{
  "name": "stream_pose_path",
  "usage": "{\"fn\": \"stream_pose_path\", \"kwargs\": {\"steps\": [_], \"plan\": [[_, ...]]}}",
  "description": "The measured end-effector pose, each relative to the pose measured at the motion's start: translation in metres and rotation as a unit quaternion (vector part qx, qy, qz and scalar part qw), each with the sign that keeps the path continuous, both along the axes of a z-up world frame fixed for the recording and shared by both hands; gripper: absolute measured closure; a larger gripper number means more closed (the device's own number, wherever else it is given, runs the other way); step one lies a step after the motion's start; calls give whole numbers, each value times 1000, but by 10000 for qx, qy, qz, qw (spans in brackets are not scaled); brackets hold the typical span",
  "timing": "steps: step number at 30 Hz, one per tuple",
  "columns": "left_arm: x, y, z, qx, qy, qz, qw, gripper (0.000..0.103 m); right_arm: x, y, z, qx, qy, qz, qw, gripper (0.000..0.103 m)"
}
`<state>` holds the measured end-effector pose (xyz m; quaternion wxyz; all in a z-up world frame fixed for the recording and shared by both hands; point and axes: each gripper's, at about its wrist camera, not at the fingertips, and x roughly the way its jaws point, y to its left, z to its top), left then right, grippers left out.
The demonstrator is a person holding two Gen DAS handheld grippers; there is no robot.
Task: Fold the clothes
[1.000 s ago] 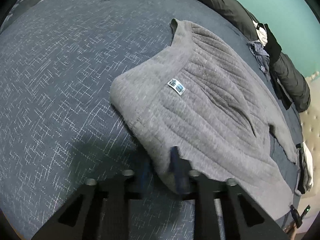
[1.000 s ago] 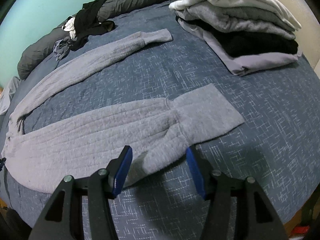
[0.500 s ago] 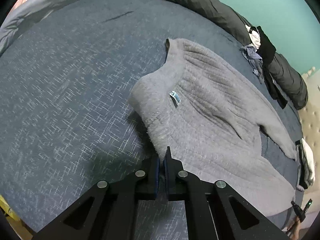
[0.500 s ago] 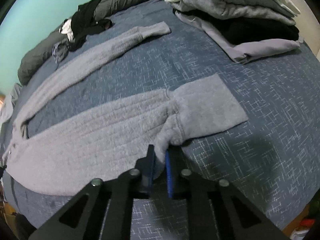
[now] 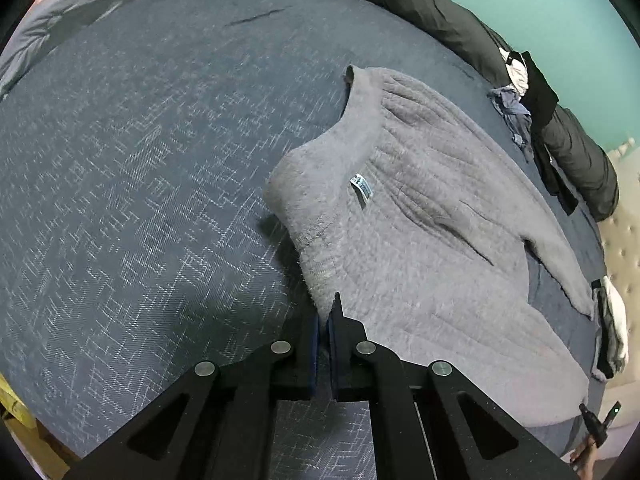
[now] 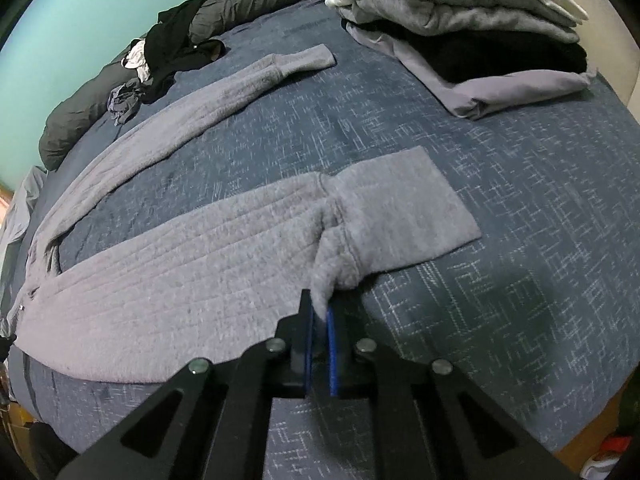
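Right gripper (image 6: 319, 312), open a second ago, now pinching sweater (image 6: 192, 264) edge by cuff; left gripper (image 5: 324, 312) gripping sweater hem, lifting it off bed (image 5: 140, 160).

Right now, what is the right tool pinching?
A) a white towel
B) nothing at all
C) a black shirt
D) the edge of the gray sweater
D: in the right wrist view the right tool has its blue pads closed on the edge of the gray sweater, by the near sleeve, with the fabric pulled up into a small peak between them.
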<state>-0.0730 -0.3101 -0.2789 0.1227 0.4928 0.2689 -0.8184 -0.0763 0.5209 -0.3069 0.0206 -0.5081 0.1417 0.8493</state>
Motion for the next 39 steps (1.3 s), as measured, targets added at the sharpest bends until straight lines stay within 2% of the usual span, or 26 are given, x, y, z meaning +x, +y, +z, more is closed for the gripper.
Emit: {"fn": "stream_pose_path", "kwargs": {"steps": [5, 11, 21, 26, 39], "plan": [[-7, -1, 6, 34, 152, -74, 9999, 99, -7, -1, 6, 48, 18, 98, 9999, 98], [-28, 5, 28, -74, 364, -174, 9992, 99, -30, -10, 30, 246, 119, 342, 9990, 98], [-82, 5, 69, -251, 602, -187, 9977, 99, -99, -19, 77, 281, 302, 409, 9983, 98], [-121, -1, 82, -378, 590, -212, 9973, 99, -141, -28, 95, 332, 374, 436, 9978, 98], [-219, -5, 79, -533, 521, -255, 9969, 100, -245, -28, 96, 416, 330, 240, 9983, 98]]}}
